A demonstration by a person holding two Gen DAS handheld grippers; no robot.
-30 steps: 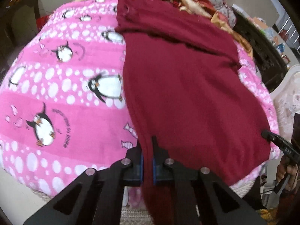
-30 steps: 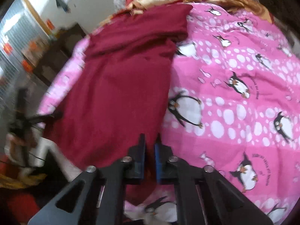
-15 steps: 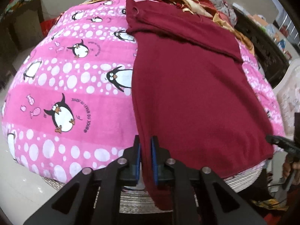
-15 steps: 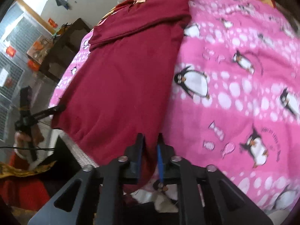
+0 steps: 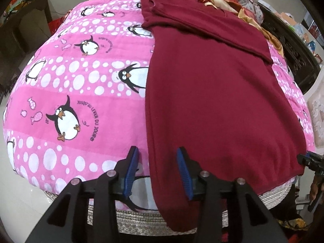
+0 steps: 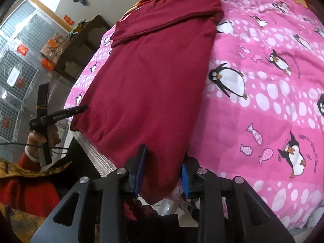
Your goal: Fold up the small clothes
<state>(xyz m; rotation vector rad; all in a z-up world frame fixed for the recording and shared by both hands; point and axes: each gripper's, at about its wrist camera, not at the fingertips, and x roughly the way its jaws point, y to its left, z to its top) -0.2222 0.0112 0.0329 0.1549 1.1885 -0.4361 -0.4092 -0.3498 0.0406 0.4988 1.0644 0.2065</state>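
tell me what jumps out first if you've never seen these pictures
A dark red sweater lies flat down the middle of a bright pink penguin blanket, its top part folded over at the far end. Its near hem hangs over the edge, where the left gripper and right gripper both stand open around its corners.

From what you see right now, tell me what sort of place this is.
Probably a lived-in room at home: a pink penguin blanket on a bed-like surface, a maroon garment spread on it, and dark wooden furniture against the wall.
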